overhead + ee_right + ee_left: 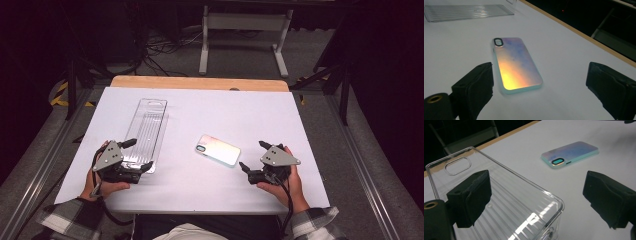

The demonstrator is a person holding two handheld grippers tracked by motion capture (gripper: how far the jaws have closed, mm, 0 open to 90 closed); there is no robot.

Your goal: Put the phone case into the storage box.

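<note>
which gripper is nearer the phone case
Right. The right gripper sits just beside the phone case, jaws open toward it. The left gripper is farther off, its open jaws at the clear plastic tray.

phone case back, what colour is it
Iridescent phone case: purple-blue fading to orange-yellow, mint green rim; clearest in the right gripper view.

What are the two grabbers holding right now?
Nothing. The left gripper stands open at the clear plastic package; the right gripper stands open near the phone case.

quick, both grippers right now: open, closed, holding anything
Left gripper: open, holding nothing, jaws at the near end of the clear plastic tray.
Right gripper: open, holding nothing, pointed at the phone case.
</note>
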